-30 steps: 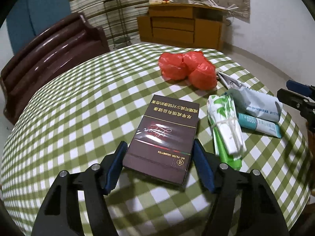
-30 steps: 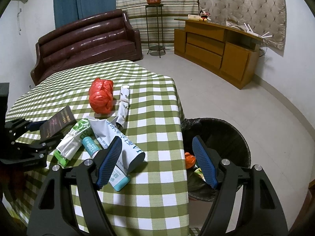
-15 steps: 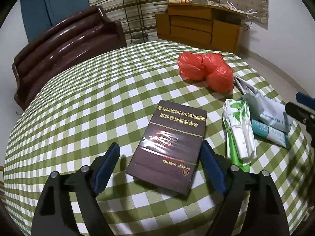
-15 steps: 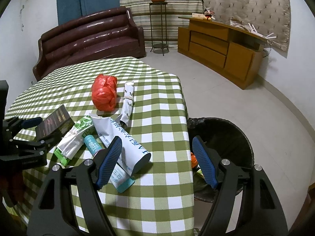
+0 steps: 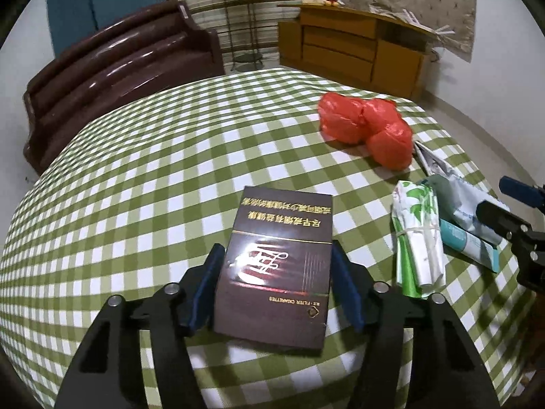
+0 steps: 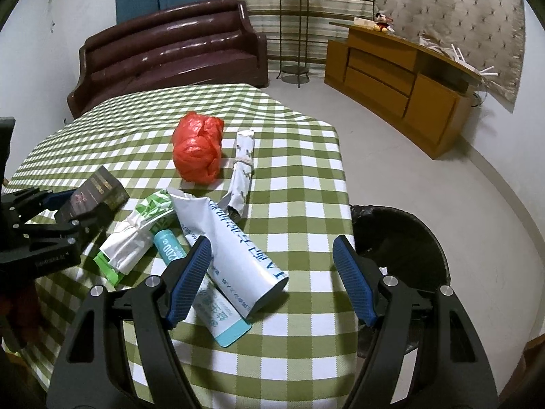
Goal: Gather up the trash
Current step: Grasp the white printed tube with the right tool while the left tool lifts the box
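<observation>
A dark brown cigarette box (image 5: 277,266) sits between the pads of my left gripper (image 5: 277,272), which is shut on it; its front end is tilted up off the checked cloth, as the right wrist view (image 6: 93,194) shows. My right gripper (image 6: 272,272) is open and empty above a large white tube (image 6: 238,245) and a teal-capped tube (image 6: 218,310). A green and white wrapper bundle (image 5: 417,242) lies right of the box. A red plastic bag (image 5: 368,129) lies further back. A rolled white wrapper (image 6: 243,167) lies beside it.
A black-lined trash bin (image 6: 398,259) stands on the floor off the table's right edge with some trash inside. A brown sofa (image 6: 170,58) stands behind the table (image 6: 299,177). A wooden cabinet (image 6: 402,78) and a plant stand (image 6: 295,30) are at the back.
My left gripper has closed in on the cigarette box and lifted its front end. My right gripper has stayed open, shifting only slightly over the tubes.
</observation>
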The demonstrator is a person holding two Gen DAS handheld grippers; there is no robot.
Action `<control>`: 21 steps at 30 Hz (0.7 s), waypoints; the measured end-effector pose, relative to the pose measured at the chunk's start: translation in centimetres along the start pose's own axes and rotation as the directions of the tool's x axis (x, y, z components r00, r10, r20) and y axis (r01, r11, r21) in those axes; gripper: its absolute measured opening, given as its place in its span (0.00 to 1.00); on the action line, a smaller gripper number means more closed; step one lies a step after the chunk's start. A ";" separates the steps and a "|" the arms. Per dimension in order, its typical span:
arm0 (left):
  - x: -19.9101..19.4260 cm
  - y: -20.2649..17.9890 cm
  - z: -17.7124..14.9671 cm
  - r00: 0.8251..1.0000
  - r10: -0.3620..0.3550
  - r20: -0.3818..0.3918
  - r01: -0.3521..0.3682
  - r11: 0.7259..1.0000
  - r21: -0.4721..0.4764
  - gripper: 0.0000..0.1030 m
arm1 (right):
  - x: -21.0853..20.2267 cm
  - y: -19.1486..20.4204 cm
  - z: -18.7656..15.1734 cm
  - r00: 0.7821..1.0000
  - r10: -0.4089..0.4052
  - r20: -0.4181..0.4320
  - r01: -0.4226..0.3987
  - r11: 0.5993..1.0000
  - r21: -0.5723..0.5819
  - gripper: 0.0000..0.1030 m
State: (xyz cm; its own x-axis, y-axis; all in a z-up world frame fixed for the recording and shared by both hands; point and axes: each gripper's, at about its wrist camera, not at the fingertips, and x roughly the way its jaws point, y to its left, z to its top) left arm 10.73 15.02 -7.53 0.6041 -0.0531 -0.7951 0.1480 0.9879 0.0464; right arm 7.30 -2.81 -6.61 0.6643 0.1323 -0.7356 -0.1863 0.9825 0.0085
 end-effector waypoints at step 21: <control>-3.8 2.4 -2.1 0.994 0.095 0.054 -0.086 0.983 -0.160 0.56 | -1.5 1.5 -0.6 0.996 0.094 0.006 -0.094 0.994 -0.051 0.05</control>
State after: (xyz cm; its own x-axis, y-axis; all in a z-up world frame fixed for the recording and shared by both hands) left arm 7.13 17.88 -5.65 0.6570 0.0334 -0.7531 -0.0315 0.9994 0.0169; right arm 5.55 -1.66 -5.93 0.6481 0.2251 -0.7276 -0.2843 0.9578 0.0432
